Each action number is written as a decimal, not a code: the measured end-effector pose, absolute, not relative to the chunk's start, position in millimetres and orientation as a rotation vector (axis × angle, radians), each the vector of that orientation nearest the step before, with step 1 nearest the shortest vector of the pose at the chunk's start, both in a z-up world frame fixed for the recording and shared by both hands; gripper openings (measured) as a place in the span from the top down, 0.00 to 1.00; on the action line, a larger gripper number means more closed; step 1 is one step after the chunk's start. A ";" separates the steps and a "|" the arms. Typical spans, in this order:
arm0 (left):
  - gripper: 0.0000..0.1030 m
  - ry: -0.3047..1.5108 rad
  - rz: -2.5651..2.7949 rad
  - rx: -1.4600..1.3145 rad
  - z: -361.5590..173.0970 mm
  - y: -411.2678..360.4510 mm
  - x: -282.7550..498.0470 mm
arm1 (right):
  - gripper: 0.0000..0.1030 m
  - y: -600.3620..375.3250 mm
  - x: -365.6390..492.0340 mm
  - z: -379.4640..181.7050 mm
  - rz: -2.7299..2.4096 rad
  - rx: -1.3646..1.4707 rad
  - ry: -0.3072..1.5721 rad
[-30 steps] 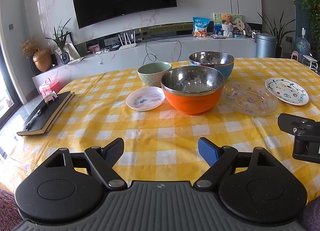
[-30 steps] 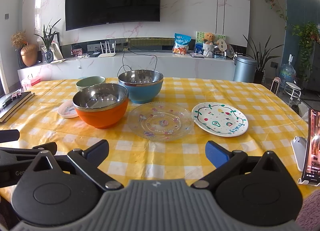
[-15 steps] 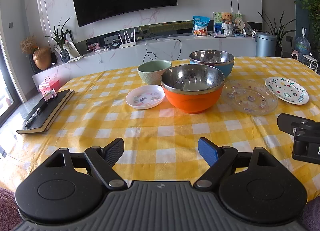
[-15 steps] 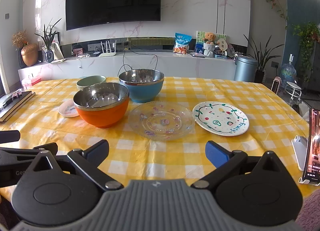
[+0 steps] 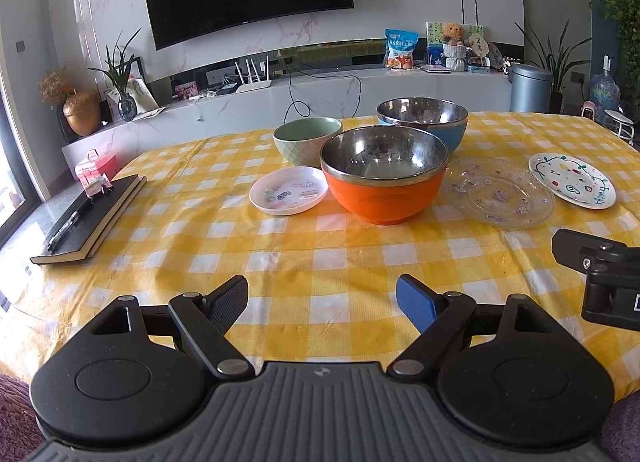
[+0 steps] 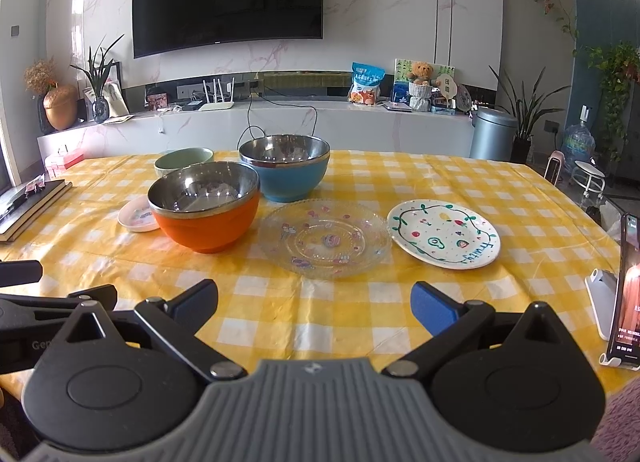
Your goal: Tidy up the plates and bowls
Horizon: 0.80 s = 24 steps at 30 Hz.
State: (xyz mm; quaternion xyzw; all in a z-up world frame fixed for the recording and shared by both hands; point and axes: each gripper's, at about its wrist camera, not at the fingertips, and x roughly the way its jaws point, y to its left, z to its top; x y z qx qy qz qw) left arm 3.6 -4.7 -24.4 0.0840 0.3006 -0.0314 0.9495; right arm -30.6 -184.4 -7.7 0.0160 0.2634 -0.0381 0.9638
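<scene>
On the yellow checked tablecloth stand an orange steel-lined bowl, a blue steel-lined bowl behind it and a pale green bowl. A small pink plate lies left of the orange bowl. A clear glass plate and a white painted plate lie to its right. My left gripper is open and empty, near the front edge. My right gripper is open and empty, just short of the glass plate; the orange bowl is ahead to its left.
A dark notebook with a pen lies at the table's left edge. A phone on a stand stands at the right edge. Beyond the table are a white TV counter and a grey bin.
Both views have shifted very slightly. Nothing on the table has moved and both grippers stay open.
</scene>
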 end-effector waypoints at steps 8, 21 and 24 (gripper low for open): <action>0.12 0.649 -0.116 0.120 -9.0 1.7 11.2 | 0.03 -186.6 -23.8 -1.4 -0.077 0.046 0.541; 0.30 0.739 -0.152 -0.027 21.6 19.5 69.7 | 0.04 -198.1 30.6 27.4 -0.032 0.176 0.604; 0.32 0.748 -0.141 -0.030 24.6 19.1 87.5 | 0.15 -195.5 53.8 33.0 -0.041 0.170 0.616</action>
